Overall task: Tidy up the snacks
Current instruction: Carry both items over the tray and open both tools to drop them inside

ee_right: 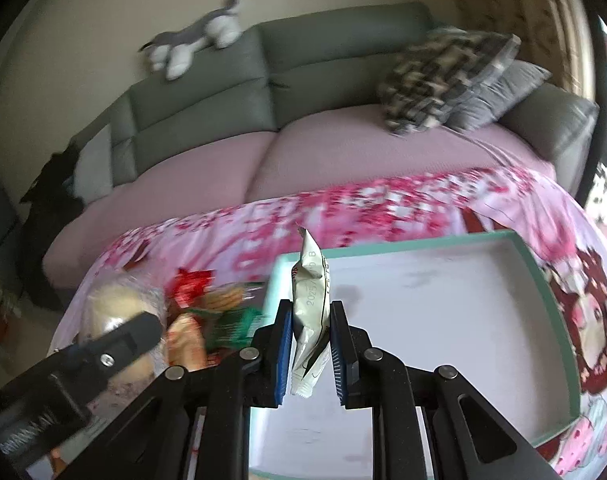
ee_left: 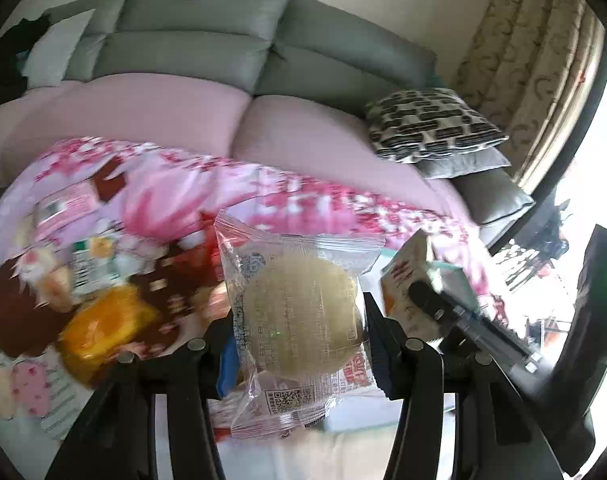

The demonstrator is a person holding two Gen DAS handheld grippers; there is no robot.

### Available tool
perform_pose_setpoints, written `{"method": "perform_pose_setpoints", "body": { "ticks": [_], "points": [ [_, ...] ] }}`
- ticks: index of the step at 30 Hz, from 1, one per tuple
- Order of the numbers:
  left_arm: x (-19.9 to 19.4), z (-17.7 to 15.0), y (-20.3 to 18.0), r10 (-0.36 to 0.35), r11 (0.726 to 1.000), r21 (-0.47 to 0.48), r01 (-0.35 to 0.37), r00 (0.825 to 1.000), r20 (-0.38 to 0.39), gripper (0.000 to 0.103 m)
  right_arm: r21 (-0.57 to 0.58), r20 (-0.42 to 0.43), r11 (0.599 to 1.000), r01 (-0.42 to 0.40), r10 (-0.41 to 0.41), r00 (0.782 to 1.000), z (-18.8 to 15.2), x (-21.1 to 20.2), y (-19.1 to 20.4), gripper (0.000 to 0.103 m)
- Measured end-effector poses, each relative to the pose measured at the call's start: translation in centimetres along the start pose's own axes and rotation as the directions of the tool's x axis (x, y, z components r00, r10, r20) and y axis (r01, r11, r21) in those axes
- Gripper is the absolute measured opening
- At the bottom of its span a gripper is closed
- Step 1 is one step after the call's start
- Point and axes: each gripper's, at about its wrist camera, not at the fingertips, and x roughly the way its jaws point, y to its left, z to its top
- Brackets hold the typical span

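A table draped in a pink floral cloth is seen before a grey sofa with pink seat cushions; a shallow white tray with a teal rim lies on the cloth. The left gripper is clamped on a round pale cake in a clear plastic wrapper, held upright between its jaws. The right gripper is clenched on a slim white sachet, standing edge-up between the blue pads, above the tray. A blurred heap of loose snack packets lies left of the right jaws.
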Motion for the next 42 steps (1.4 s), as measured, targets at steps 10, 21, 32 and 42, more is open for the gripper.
{"method": "perform_pose_setpoints", "body": {
  "ticks": [10, 21, 32, 42],
  "points": [
    [4.7, 0.5, -6.0, -0.063, 0.997, 0.046, 0.063, 0.998, -0.018, 0.055, 0.188, -0.020, 0.957, 0.222, -0.222, 0.975, 0.0, 0.6, -10.1, 0.019],
    [11.8, -0.2, -9.1, -0.073, 0.993, 0.083, 0.079, 0.995, -0.075, 0.055, 0.268, -0.045, 0.927, 0.262, -0.259, 0.965, -0.7, 2.5, -13.7, 0.019],
    [14.8, -0.1, -9.3, -0.008, 0.994, 0.107, 0.019, 0.995, -0.104, 0.065, 0.264, -0.059, 0.929, 0.261, -0.254, 0.965, -0.6, 2.6, -13.4, 0.020],
    [12.9, 0.1, -8.9, 0.027, 0.995, 0.096, -0.018, 0.995, -0.091, 0.083, 0.239, -0.082, 0.931, 0.276, -0.264, 0.961, -0.7, 2.2, -13.1, 0.032]
  ]
}}
